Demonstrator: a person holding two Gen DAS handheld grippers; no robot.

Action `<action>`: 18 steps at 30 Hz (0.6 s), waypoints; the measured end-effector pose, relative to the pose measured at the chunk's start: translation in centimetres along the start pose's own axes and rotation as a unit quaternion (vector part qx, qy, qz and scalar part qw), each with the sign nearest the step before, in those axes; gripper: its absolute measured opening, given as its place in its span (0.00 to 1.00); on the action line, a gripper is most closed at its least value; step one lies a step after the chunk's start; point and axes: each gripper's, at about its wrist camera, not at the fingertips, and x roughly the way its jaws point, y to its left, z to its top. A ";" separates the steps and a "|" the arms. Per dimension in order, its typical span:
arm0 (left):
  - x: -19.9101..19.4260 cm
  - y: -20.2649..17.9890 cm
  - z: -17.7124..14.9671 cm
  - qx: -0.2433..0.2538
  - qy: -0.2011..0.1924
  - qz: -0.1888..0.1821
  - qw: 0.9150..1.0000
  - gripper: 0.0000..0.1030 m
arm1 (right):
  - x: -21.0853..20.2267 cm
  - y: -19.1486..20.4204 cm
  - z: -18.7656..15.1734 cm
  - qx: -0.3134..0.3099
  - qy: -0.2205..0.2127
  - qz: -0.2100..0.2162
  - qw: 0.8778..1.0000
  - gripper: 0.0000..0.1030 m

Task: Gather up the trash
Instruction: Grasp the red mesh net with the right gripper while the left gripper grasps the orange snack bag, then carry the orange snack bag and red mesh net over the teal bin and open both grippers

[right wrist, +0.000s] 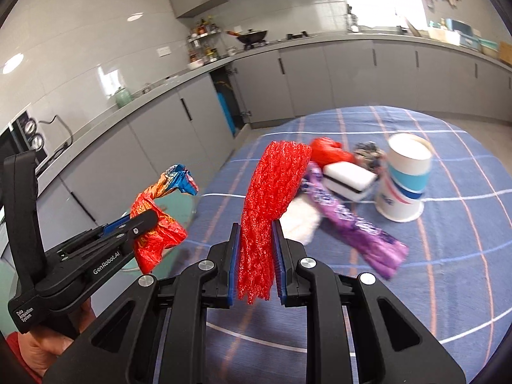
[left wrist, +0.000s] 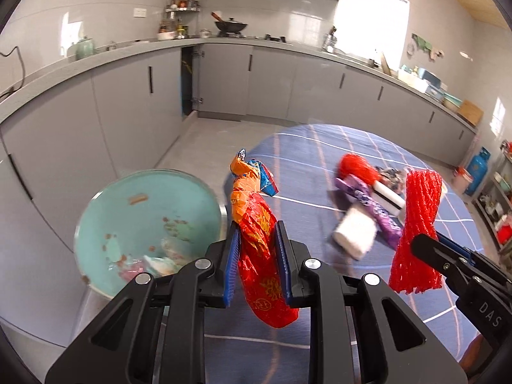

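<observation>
Red crinkly wrapper [left wrist: 256,233] sits squeezed in the left gripper [left wrist: 257,265], red net bag [right wrist: 265,217] in the right gripper [right wrist: 256,262] — round teal bin [left wrist: 134,217] waits near left, more trash lies far right.

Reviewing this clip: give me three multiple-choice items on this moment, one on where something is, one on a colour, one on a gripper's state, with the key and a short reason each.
1. Where is the bin with the teal liner?
A. On the table
B. On the floor, left of the table
C. On the counter

2. What colour is the mesh net in the right gripper?
A. Red
B. Purple
C. White

3. What is the state of the left gripper?
A. Open and empty
B. Shut on the paper cups
C. Shut on the crumpled red-orange wrapper

Key: 1 B, it stands beside the edge of the blue checked tablecloth, below it; 2 A, the net between the blue pads is bright red; 3 C, both pads press on the wrapper, while the paper cups stand on the table.
</observation>
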 end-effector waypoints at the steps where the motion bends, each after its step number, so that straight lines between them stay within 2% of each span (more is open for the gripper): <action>1: -0.2 0.5 0.0 -0.002 -0.001 0.004 1.000 0.21 | 0.3 0.8 0.1 -0.006 0.001 0.005 1.000 0.19; 18: -2.5 10.0 -0.1 -0.066 -0.018 0.067 0.995 0.21 | 3.9 10.2 1.2 -0.078 0.017 0.064 0.995 0.19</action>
